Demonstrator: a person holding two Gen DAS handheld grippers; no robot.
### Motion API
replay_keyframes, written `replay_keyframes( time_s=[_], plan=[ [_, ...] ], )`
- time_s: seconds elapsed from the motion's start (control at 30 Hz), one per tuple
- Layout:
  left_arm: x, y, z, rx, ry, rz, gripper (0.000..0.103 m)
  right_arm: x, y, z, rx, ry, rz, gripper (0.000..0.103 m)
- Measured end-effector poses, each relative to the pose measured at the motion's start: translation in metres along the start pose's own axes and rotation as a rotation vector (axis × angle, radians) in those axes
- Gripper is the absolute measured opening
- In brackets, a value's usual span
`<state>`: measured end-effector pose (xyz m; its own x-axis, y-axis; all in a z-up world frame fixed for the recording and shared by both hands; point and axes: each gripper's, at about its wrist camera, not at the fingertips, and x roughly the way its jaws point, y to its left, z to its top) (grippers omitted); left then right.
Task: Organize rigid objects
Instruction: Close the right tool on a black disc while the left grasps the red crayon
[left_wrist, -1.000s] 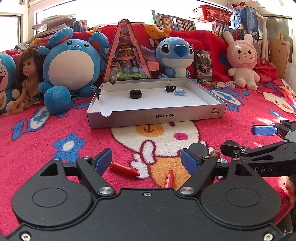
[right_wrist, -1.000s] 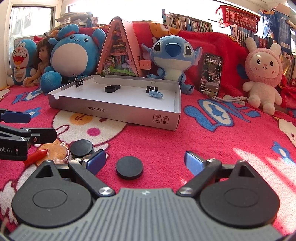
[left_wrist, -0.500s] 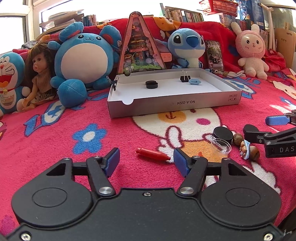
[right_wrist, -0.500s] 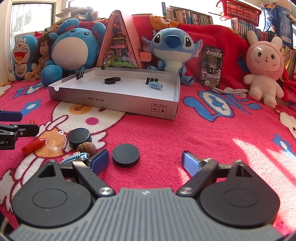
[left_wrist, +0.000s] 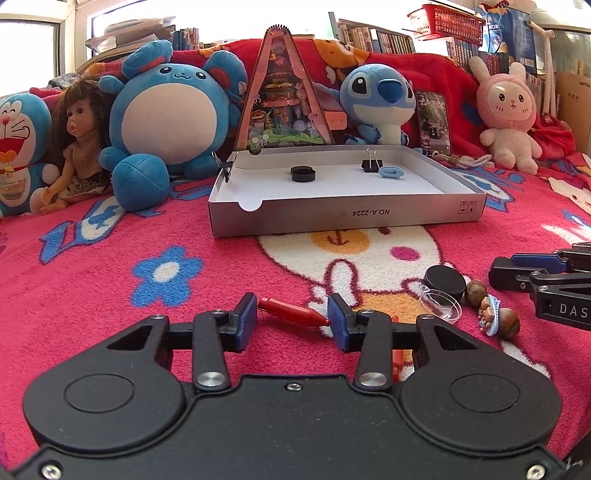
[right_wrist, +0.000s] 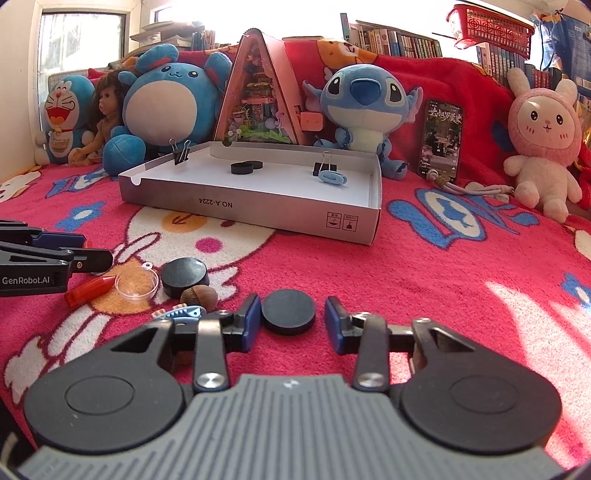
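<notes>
A red crayon (left_wrist: 293, 312), tapered to a point, lies on the red blanket (left_wrist: 110, 295) between the spread fingers of the left gripper (left_wrist: 291, 323), ungripped. A flat black disc (right_wrist: 289, 311) lies between the parted fingers of the right gripper (right_wrist: 289, 325), also ungripped. Both grippers sit low, aimed at the cardboard tray (left_wrist: 347, 218) further back on the blanket.

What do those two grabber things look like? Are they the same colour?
Nearly the same. The left gripper has a smooth black body with two round discs, black arms with silver screws and blue finger pads. The right gripper has the same black discs and blue pads, but a ribbed grey middle. White letters on their sides read "GenRobot.AI" and "DAS". No cables or sleeves show.
</notes>
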<state>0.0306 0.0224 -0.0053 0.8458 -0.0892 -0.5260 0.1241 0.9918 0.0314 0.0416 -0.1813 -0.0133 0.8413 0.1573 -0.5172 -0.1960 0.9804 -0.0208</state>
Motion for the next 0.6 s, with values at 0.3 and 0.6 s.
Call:
replay_keyframes(
  time_s=[0.3,0.6],
  plan=[
    [-0.002,0.006,0.014,-0.072,-0.008,0.005,0.040,-0.003,0.001,0.008,0.022,-0.027,-0.009,0.037],
    [0.002,0.004,0.033,-0.108,0.000,0.017,0.040,-0.001,-0.008,0.023,0.099,-0.034,-0.045,0.037]
  ],
)
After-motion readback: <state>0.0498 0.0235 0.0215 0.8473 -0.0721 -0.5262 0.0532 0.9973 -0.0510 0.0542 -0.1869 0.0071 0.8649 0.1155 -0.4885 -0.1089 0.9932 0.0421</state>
